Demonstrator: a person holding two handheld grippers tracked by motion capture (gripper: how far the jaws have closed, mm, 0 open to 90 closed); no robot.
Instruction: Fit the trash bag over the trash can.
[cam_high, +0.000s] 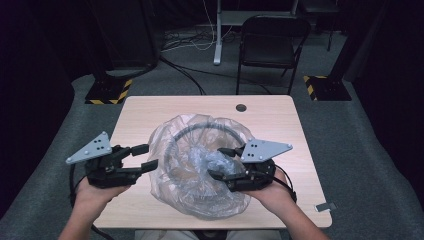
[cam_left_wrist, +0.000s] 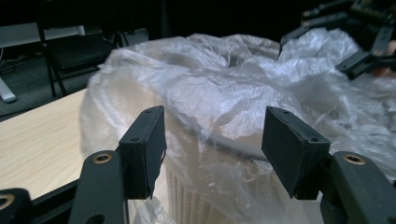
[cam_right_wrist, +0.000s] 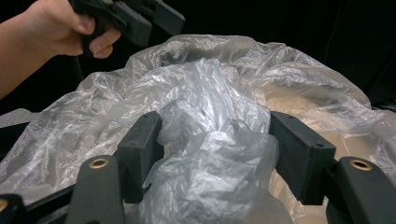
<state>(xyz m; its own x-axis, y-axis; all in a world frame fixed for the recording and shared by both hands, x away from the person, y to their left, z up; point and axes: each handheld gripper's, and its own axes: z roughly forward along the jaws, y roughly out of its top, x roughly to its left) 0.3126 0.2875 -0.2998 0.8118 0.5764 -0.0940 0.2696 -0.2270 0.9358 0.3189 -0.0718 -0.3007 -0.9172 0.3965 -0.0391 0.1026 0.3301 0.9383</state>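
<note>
Dark curtains and grey carpet ring a pale wooden table (cam_high: 280, 125) at the centre of the high view, with a black folding chair (cam_high: 270, 42) behind it at upper centre. On the table's middle lies a crumpled clear plastic bag (cam_high: 200, 165), draped over a round, ribbed container whose dark rim (cam_high: 192, 129) shows through the film.

At lower left of the high view, the left gripper (cam_high: 145, 157) is held in the person's left hand (cam_high: 97, 192), its jaws wide apart and empty, their tips right at the bag's left edge. Its own view shows the bag (cam_left_wrist: 224, 93) just beyond the spread jaws.

At lower right, the right gripper (cam_high: 225, 162), held in the right hand (cam_high: 272, 192), reaches into the bag's middle. Its own view shows a bunched fold of plastic (cam_right_wrist: 215, 126) between its jaws, which stand fairly wide; whether they press on it, I cannot tell.
</note>
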